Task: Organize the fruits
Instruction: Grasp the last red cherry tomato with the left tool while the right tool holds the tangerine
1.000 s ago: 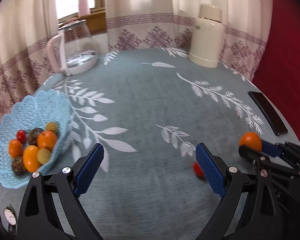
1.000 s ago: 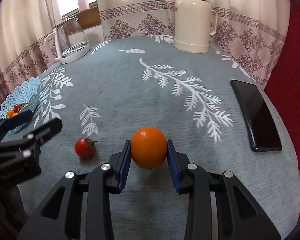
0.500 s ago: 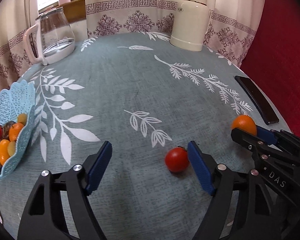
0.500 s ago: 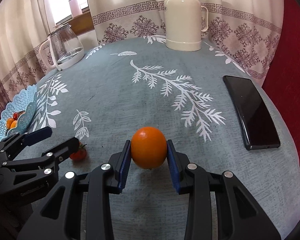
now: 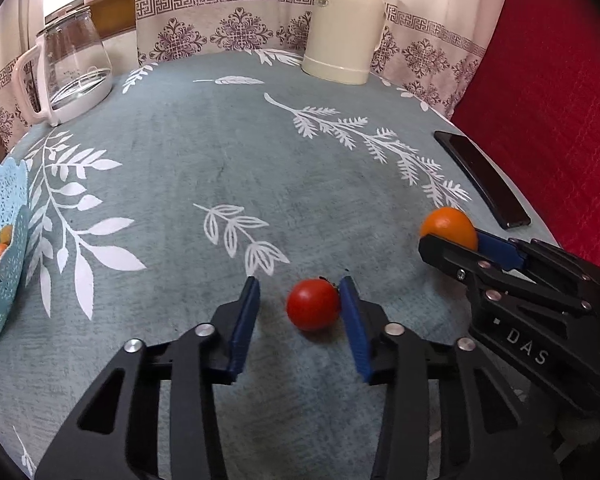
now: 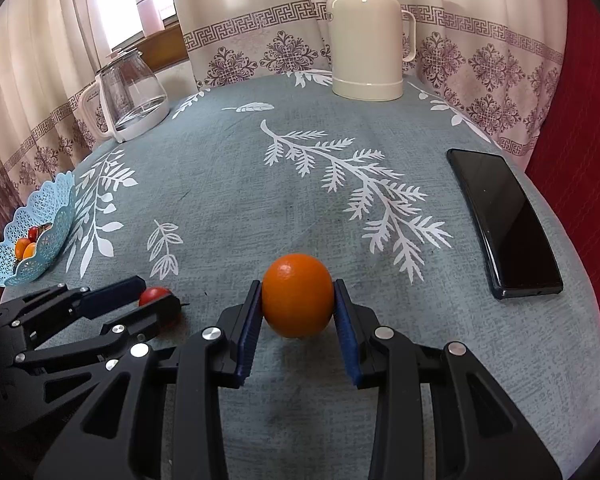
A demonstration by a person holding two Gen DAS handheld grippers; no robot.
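Note:
A red tomato lies on the blue-grey leaf-print tablecloth between the pads of my left gripper. It touches the right pad, and a gap remains at the left pad, so the gripper is open. My right gripper is shut on an orange just above the cloth. The left wrist view shows that orange at the right, in the right gripper. A light blue lattice basket with several fruits stands at the far left. In the right wrist view, the left gripper half hides the tomato, with the basket beyond.
A glass kettle stands at the back left and a cream thermos jug at the back. A black phone lies near the table's right edge, beside a red surface. Patterned curtains hang behind.
My left gripper has swung right, away from the basket, to the tomato, and its fingers have narrowed around it. The right gripper has kept its hold on the orange.

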